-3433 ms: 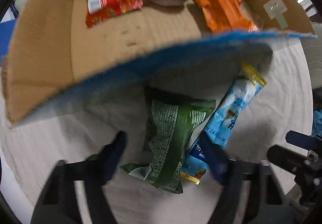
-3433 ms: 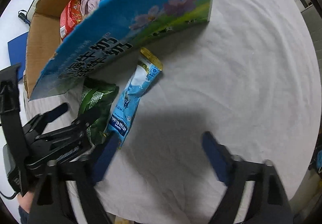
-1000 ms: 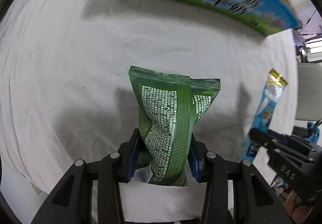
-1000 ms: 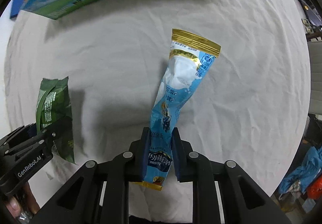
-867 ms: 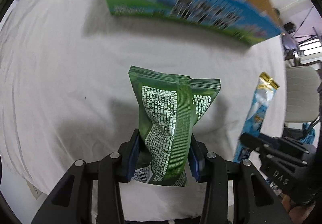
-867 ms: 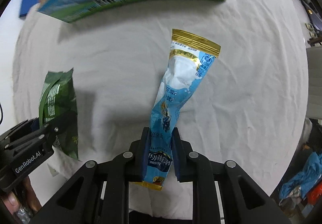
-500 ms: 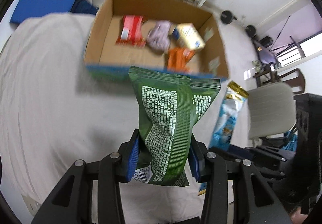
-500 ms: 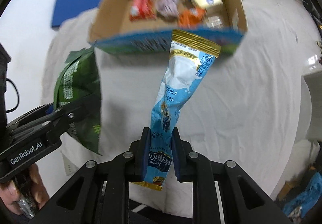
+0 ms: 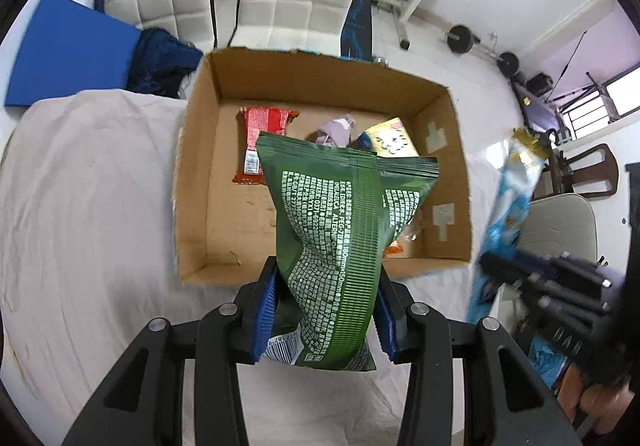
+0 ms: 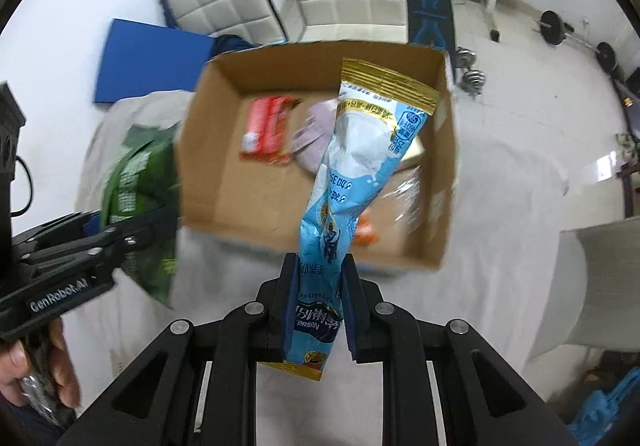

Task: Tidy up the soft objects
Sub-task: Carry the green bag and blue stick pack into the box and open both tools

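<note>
Green bag (image 9: 340,246) pinched in left claw (image 9: 325,316), seemingly above box (image 9: 192,181).

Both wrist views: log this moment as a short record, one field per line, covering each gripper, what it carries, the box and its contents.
left gripper: shut on the green packet, held in the air
right gripper: shut on the blue sachet, held in the air
cardboard box: open top, on the white cloth
box contents: red packet, lilac cloth bundle, yellow pack, orange packet mostly hidden
box free space: bare floor on its left half
items outside the box: only the two held ones
</note>
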The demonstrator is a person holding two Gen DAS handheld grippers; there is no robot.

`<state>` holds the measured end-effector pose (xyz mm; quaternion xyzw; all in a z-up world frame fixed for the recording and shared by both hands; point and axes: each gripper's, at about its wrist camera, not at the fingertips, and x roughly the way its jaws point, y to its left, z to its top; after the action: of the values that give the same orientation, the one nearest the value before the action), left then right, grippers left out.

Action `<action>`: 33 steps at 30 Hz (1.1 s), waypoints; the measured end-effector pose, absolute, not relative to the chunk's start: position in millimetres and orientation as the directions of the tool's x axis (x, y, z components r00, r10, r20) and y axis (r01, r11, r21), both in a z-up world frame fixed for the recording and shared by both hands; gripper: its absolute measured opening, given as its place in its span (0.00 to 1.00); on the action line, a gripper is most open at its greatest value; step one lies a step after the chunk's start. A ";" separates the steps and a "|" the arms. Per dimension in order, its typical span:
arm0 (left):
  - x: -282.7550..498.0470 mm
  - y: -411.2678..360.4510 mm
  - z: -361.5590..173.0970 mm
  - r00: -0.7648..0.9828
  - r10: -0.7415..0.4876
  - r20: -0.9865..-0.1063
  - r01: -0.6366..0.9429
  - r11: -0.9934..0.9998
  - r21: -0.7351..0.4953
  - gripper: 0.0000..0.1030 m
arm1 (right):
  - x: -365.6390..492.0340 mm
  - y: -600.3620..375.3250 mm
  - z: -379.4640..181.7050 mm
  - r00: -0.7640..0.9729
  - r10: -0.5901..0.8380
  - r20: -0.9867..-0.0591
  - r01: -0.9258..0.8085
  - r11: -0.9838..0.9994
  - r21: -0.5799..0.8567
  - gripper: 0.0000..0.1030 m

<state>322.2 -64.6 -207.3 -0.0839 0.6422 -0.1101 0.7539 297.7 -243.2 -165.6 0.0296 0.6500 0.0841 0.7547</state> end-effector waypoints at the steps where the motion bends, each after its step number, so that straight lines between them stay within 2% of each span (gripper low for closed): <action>1: 326.7 -62.9 -211.2 0.141 -0.272 -0.952 0.050 0.962 -0.268 0.38 | 305.6 -246.6 -167.6 0.135 0.148 -0.980 -0.092 0.986 0.136 0.21; 4: 350.1 -56.7 -228.9 0.094 -0.261 -0.961 0.023 0.965 -0.260 0.38 | 328.0 -255.0 -179.8 0.114 0.087 -0.990 -0.097 0.992 0.076 0.21; 12: 386.5 -51.5 -280.9 -0.017 -0.235 -0.972 -0.051 0.971 -0.234 0.39 | 368.0 -266.0 -248.3 0.024 0.024 -0.999 -0.111 0.994 0.021 0.21; 19: 398.9 -62.5 -309.4 -0.097 -0.202 -0.974 -0.022 0.979 -0.201 0.39 | 378.0 -276.7 -295.6 -0.053 0.064 -0.997 -0.074 0.995 0.068 0.22; 27: 395.1 -63.0 -305.9 -0.095 -0.163 -0.982 -0.025 0.987 -0.161 0.41 | 375.4 -284.6 -297.5 -0.044 0.027 -0.999 -0.067 0.997 0.030 0.29; 28: 393.7 -63.1 -303.1 -0.090 -0.161 -0.983 -0.024 0.987 -0.160 0.46 | 374.3 -285.6 -295.4 -0.037 0.024 -0.999 -0.061 0.998 0.026 0.32; 30: 389.8 -64.1 -296.5 -0.067 -0.168 -0.984 -0.025 0.986 -0.166 0.47 | 372.0 -286.6 -292.6 -0.026 0.043 -0.999 -0.041 0.998 0.044 0.40; 32: 385.4 -63.4 -291.0 -0.048 -0.163 -0.985 -0.021 0.986 -0.163 0.47 | 368.7 -285.8 -291.1 -0.017 0.056 -0.998 -0.012 0.998 0.057 0.58; 33: 382.4 -64.6 -286.9 -0.030 -0.154 -0.988 -0.015 0.988 -0.153 0.47 | 366.5 -284.3 -289.2 -0.012 0.057 -0.998 -0.002 0.998 0.057 0.63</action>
<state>382.4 -64.6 -286.9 -0.0591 0.7159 -0.0499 0.6939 366.5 -284.3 -289.2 0.0195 0.7110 0.0210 0.7026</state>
